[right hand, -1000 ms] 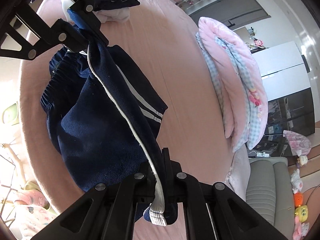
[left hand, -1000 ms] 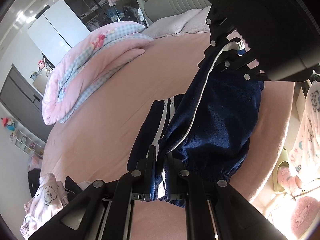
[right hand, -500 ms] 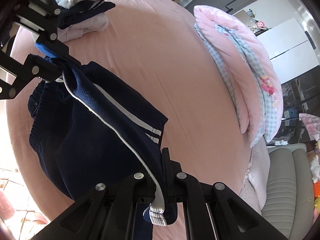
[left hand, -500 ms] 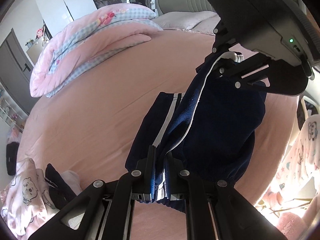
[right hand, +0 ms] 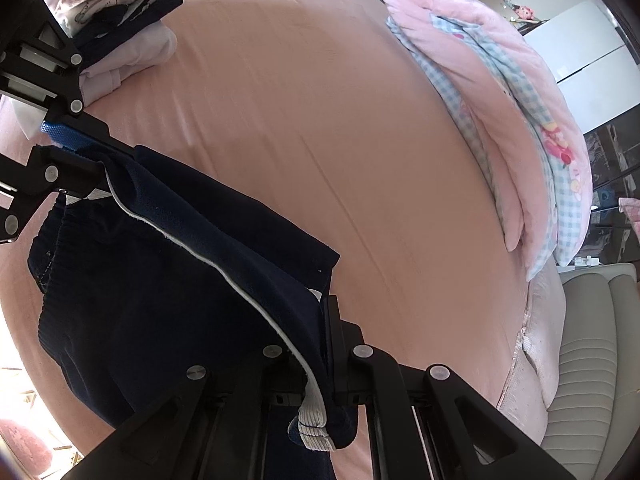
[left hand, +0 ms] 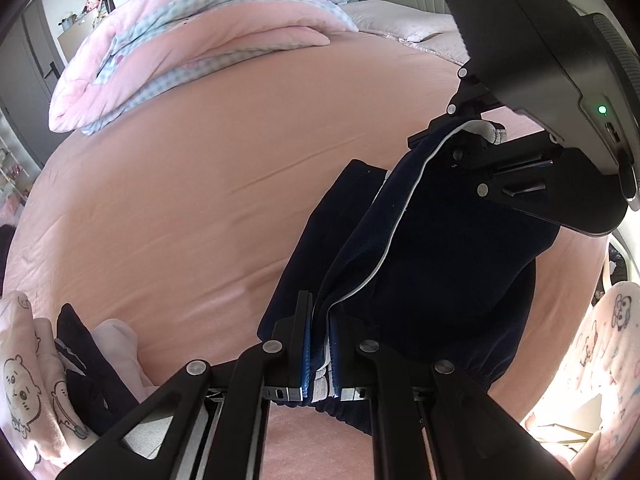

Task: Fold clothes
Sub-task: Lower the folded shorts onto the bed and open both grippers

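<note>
A navy garment [left hand: 432, 264] with white piping and ribbed cuffs hangs stretched between my two grippers over the pink bed [left hand: 208, 184]. My left gripper [left hand: 320, 320] is shut on one end of its folded edge. My right gripper [right hand: 320, 328] is shut on the other end, where a grey ribbed cuff [right hand: 314, 428] hangs out below the jaws. The garment [right hand: 152, 280] droops in a fold below the taut edge, its lower part on the bed. Each gripper shows in the other's view, the right one [left hand: 472, 148] and the left one [right hand: 68, 152].
A folded pink and blue-checked quilt [left hand: 192, 40] lies at the far side of the bed. A stack of folded clothes [right hand: 116, 20] with bear prints sits at one end, also in the left view [left hand: 48, 376]. A grey padded headboard [right hand: 592, 360] is at the other.
Both grippers have come lower and closer to the bed with the garment still stretched between them. The white stripes on the lower layer are now hidden under the fold.
</note>
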`<action>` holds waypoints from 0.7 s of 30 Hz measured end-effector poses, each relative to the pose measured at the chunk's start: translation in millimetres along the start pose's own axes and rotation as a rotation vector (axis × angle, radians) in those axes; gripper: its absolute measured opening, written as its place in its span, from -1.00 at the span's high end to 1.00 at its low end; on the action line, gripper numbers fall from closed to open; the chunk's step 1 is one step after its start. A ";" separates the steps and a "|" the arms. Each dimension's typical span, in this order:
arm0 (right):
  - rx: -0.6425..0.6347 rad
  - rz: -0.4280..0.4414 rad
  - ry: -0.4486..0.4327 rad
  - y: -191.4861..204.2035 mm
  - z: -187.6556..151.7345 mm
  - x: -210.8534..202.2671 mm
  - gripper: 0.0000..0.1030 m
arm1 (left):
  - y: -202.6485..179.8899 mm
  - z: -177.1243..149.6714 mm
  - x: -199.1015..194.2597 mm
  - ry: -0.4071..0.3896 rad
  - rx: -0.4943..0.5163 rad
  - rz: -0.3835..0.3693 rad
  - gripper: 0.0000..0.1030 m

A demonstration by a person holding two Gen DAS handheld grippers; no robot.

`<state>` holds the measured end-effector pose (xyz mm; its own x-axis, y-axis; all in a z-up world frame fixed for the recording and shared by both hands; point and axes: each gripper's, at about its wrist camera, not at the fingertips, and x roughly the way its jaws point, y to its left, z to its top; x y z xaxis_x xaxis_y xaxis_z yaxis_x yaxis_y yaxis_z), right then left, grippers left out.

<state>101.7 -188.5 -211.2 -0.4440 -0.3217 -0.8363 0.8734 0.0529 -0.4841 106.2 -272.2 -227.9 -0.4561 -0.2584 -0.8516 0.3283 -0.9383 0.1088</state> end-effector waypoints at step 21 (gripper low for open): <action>0.244 -0.124 0.073 -54.2 -18.2 20.1 -0.13 | 52.0 4.8 -0.2 0.031 -0.300 0.078 -0.30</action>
<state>41.7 -180.6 -206.5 -0.5563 -0.2416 -0.7950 0.8297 -0.2147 -0.5153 119.4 -322.0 -219.6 -0.3961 -0.3157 -0.8622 0.5927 -0.8051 0.0225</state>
